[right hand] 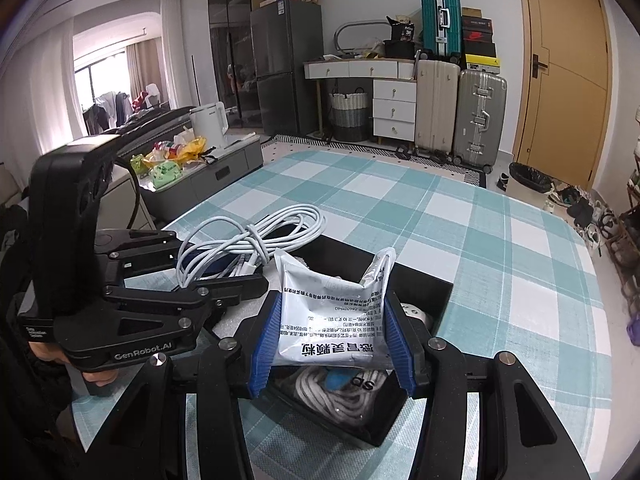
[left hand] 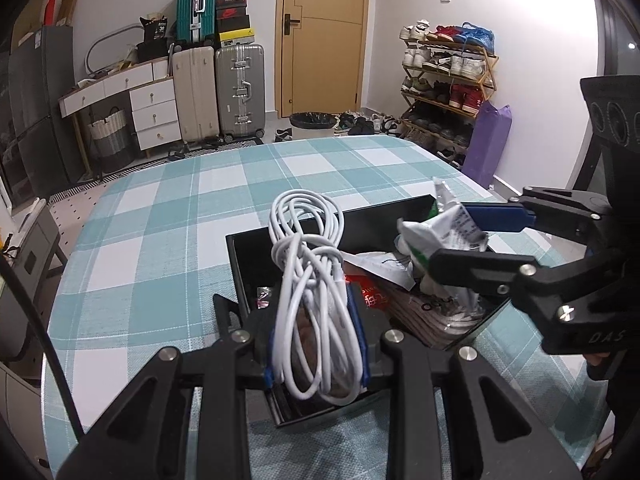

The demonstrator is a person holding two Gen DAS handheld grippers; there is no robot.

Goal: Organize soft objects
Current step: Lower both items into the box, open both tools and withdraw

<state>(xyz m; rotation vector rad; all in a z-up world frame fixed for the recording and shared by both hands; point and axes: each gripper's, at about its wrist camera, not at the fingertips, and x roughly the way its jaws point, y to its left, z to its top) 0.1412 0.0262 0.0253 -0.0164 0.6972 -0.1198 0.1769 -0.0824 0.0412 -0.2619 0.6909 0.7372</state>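
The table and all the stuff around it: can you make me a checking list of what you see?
Surface: table under a teal-and-white checked cloth.
Job's things: black box on the table, with a coiled white cord and packets inside.
Clutter: nothing seen on the cloth outside the box.
Grippers: left gripper shut on a white cable bundle over the box; right gripper shut on a white medicine packet over the box.
Cables: the held bundle is looped and tied round its middle.
Surroundings: suitcases, shoe rack, door, fridge.
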